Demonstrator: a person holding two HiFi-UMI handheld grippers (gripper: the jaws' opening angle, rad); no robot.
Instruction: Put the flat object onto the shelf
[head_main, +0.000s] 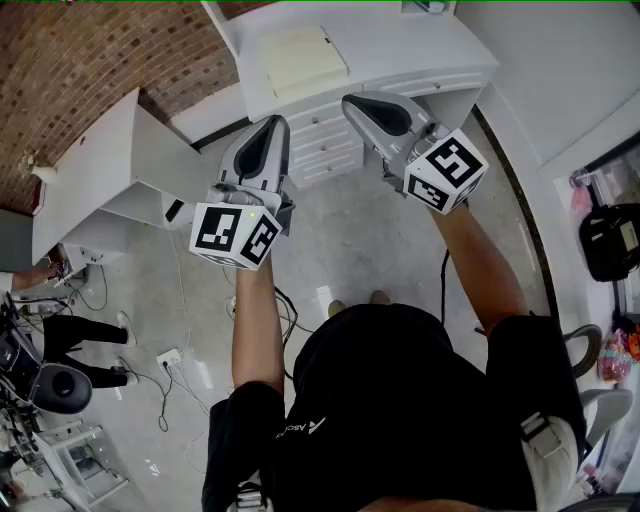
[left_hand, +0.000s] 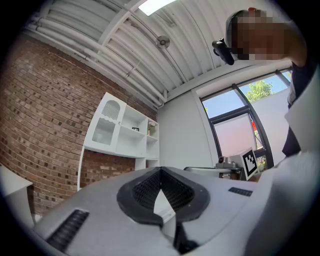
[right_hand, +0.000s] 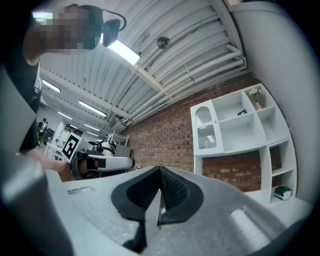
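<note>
At the far left of the head view, the white shelf unit (head_main: 100, 165) stands against the brick wall, well apart from both tools. The left gripper view shows its cubbies. An arched-door compartment (left_hand: 106, 122) is at the left end, and the open cubbies beside it hold a small dark frame (left_hand: 135, 129) and a little plant (left_hand: 150, 129).

Next comes the left gripper (head_main: 268, 135), held out in front of the person and tipped slightly upward. Its jaws are clenched together with nothing between the pads.

The flat object (head_main: 300, 58), a pale cream pad, lies flat on top of the white drawer cabinet (head_main: 420, 45). It is ahead of both grippers, roughly between their lines, and neither touches it.

The right gripper (head_main: 365, 108) is held level with the left one, its jaws likewise pressed closed on nothing. Both tools being raised side by side, empty and aimed at the cabinet looks like a ready stance, so the pickup probably has not begun. The jaws would need to part first.

At the far right of the right gripper view, a small green thing (right_hand: 282, 192) sits in the shelf unit's lowest cubby.
</note>
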